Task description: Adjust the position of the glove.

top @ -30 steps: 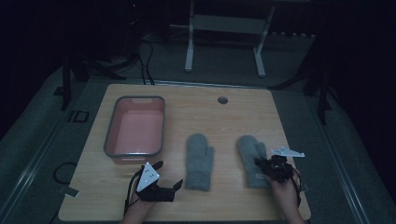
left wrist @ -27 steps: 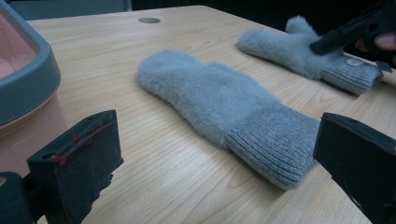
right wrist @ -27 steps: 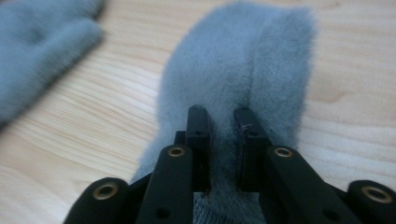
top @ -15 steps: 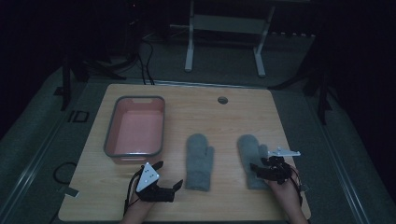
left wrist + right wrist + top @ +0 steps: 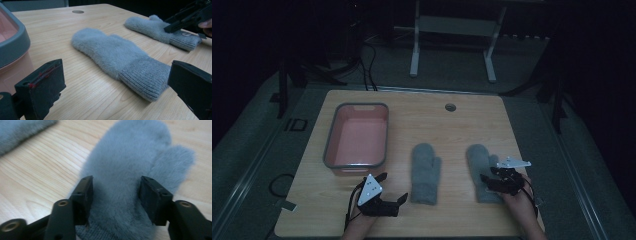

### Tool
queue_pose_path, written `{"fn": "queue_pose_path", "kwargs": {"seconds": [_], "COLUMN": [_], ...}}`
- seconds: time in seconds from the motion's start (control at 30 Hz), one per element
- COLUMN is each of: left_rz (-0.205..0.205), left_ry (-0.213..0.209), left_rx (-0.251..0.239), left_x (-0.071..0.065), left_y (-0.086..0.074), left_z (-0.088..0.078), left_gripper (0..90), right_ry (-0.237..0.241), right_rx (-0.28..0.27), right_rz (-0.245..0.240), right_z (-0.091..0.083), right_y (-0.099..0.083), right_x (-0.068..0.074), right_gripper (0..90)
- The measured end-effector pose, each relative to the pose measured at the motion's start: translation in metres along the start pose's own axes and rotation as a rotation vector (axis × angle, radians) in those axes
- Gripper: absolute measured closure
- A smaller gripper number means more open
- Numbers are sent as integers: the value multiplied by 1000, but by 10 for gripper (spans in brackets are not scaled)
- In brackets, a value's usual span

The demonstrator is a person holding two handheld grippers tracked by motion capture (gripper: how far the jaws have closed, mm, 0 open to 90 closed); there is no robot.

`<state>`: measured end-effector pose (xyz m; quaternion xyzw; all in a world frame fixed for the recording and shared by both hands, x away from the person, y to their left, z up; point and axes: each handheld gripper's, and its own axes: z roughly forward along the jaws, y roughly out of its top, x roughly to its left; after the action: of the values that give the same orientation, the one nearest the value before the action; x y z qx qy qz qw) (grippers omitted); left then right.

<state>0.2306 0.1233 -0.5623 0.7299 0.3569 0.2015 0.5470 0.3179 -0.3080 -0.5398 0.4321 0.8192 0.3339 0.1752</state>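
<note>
At the lower right of the high view, the right gripper [image 5: 490,183] sits over the right mitten [image 5: 480,162]. Its jaws have just been closing and stand partly open, the fuzzy mitten between them. The left gripper [image 5: 398,201], lower left, is open wide beside the left mitten [image 5: 425,172].

The mitten [image 5: 130,170] between the right gripper's [image 5: 115,195] jaws is fuzzy grey cloth with a soft, matt pile, and its cuff is ribbed knit. The second mitten [image 5: 117,57], ahead of the left gripper [image 5: 112,87], has the same fleecy nap and ribbed cuff. Both lie on a surface [image 5: 462,125] of pale wood, smooth with visible grain. The jaws look like matt black plastic. Beside the left gripper, the tub [image 5: 12,47] is smooth plastic, grey-rimmed with pink walls.
</note>
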Motion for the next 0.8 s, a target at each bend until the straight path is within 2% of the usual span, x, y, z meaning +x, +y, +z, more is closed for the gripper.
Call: {"fn": "queue_pose_path", "kwargs": {"seconds": [0.07,0.1,0.13,0.23,0.27,0.33,0.43,0.47,0.57,0.6,0.63,0.73,0.8], "left_rz": [0,2,4,2,1,-1,0,0,-2,0,2,8,6], "left_ry": [-1,0,-1,0,-1,0,3,4,8,9,11,16,17], "left_rx": [0,0,0,-1,-2,-3,-5,-4,-4,-5,-5,-5,-6], "left_x": [0,0,-1,-1,-1,0,0,0,0,0,1,1,1], "left_y": [0,0,0,0,0,0,0,0,0,0,0,1,1], "left_z": [0,0,0,0,0,0,0,0,0,-1,-1,-1,-2], "left_gripper": [13,13,13,13,13,13,13,13,13,13,13,13,13], "right_ry": [7,4,8,-3,-16,-26,-47,-56,-61,-61,-57,-45,-18], "right_rx": [0,-5,-17,-18,-25,-66,-89,-112,-132,-132,-144,-162,-166], "right_rz": [8,13,29,36,63,111,122,129,141,141,144,155,182], "right_z": [2,4,6,6,4,0,-3,-7,-9,-9,-10,-9,-6], "right_y": [-2,-4,-6,-6,-5,-1,5,12,24,24,31,43,51], "right_x": [-1,-2,-1,3,5,11,18,26,40,40,50,66,74], "right_gripper": [500,548,680,766,793,808,809,809,808,808,808,808,810]}}
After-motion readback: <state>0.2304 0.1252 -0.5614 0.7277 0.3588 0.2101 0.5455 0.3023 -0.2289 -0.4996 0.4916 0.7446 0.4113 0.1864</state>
